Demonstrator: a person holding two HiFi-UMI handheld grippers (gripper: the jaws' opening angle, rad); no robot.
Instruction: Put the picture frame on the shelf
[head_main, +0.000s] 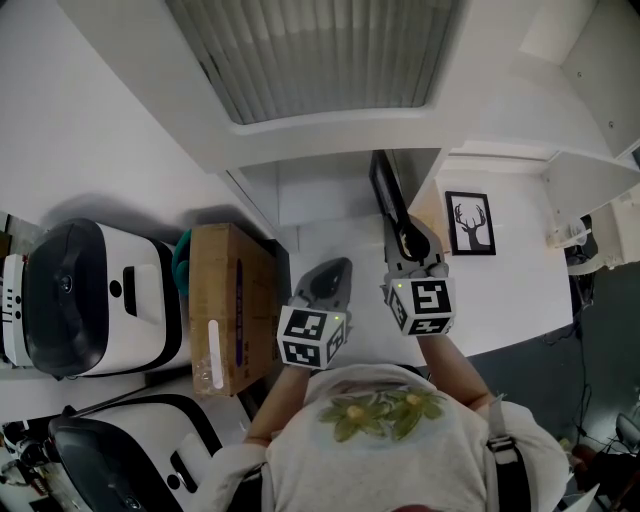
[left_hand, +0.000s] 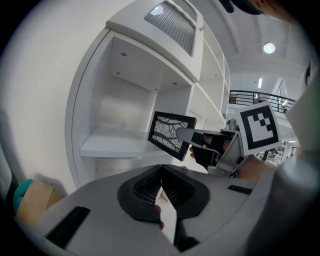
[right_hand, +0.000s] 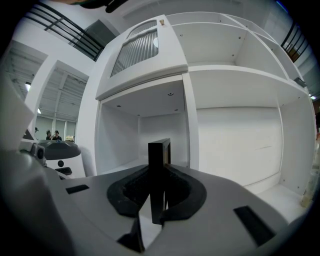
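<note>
The picture frame (head_main: 386, 195) is pinched edge-on between the right gripper's (head_main: 408, 243) jaws. It is held in the air at the mouth of the open compartment at 12 o'clock and rests on no board yet.

The shelf unit (head_main: 330, 150) looks like the main hazard. The frame's far corner is close under the cabinet front and near the upright divider, so pushing it in at a slant could knock it there and twist it in the grip.

The cardboard box (head_main: 232, 305) at 9 o'clock of the left gripper (head_main: 335, 272) is well clear of the frame's likely path.

The antler print (head_main: 469, 222) stands in the next bay, at 2 o'clock of the right gripper. A drift to that side could tip it.

The grip itself is narrow. The pads catch only the frame's near edge, so the frame may pivot, or topple once let go if set down without leaning. The left gripper, at 8 o'clock of the right, has its jaws together on nothing and gives no support.
</note>
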